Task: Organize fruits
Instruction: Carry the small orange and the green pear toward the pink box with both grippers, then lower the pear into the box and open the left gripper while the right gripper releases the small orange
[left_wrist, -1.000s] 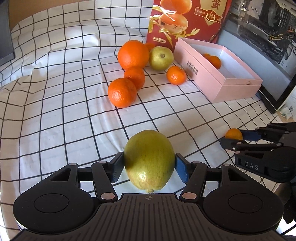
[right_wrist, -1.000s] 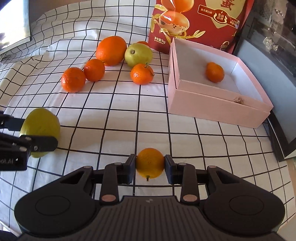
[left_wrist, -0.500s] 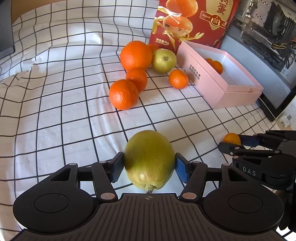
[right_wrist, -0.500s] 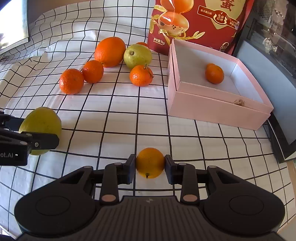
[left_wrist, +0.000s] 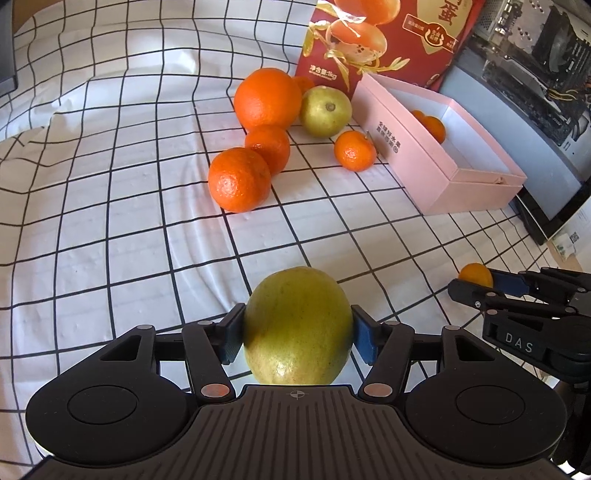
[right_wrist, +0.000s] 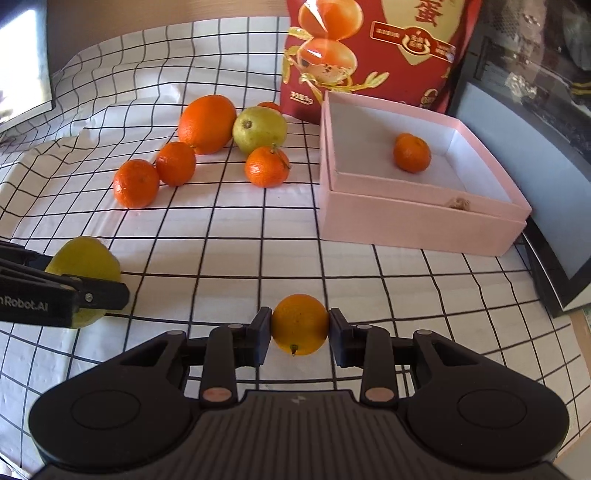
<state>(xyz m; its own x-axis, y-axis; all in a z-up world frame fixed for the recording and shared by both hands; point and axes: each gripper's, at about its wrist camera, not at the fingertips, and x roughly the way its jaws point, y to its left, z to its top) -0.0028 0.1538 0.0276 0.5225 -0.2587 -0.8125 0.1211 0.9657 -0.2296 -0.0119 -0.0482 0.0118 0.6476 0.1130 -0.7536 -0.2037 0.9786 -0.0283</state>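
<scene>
My left gripper is shut on a big yellow-green pear, held just above the checked cloth. In the right wrist view the same pear shows at the left edge. My right gripper is shut on a small orange mandarin, seen also as a mandarin at the right of the left wrist view. A pink box lies ahead on the right with one mandarin inside. Loose fruit sits beyond: a large orange, a second pear and three mandarins.
A red fruit bag stands behind the pink box. A dark framed panel leans at the right edge of the table. The checked cloth is rumpled at the far left.
Both views have tilted a little and the far fruit sits slightly lower in frame. Both grips are unchanged.
</scene>
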